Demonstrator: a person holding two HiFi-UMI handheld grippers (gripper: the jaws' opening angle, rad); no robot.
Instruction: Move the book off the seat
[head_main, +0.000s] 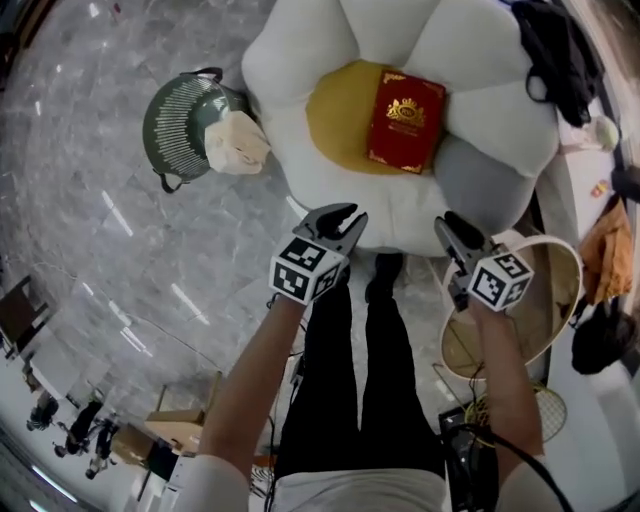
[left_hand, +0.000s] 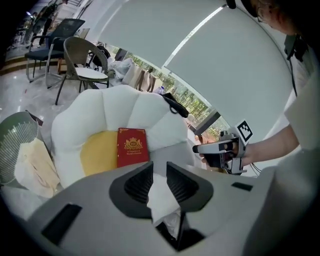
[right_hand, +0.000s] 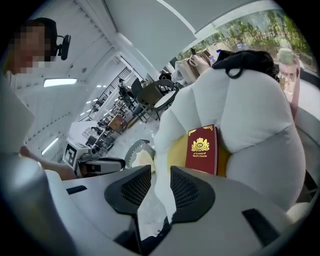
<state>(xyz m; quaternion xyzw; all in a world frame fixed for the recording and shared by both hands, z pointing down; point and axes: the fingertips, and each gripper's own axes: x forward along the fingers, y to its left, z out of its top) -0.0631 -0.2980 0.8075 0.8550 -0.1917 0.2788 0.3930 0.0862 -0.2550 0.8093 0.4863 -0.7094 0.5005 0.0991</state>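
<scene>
While both grippers hang short of the seat (head_main: 300, 60), the red book (head_main: 405, 120) lies cover-up on the seat's yellow centre cushion (head_main: 340, 115). The book is on the right half of that cushion, its right edge against a white petal. The seat is white and flower-shaped.

The book's long axis runs near-to-far from the person, tilted slightly in the head view. The gold crest sits above the title lines as seen from both gripper views, so the cover's bottom edge points toward the person.

Left gripper (head_main: 342, 215): jaws a little apart, nothing between them, only seat fabric visible through the gap. Right gripper (head_main: 447, 225): jaws spread a bit wider, also empty. Both point toward the seat's front edge, well apart from the book.

A green basket (head_main: 175, 110) with a cream cloth (head_main: 238, 142) stands on the floor left of the seat. A black bag (head_main: 555, 50) lies on the seat's far right petal.
</scene>
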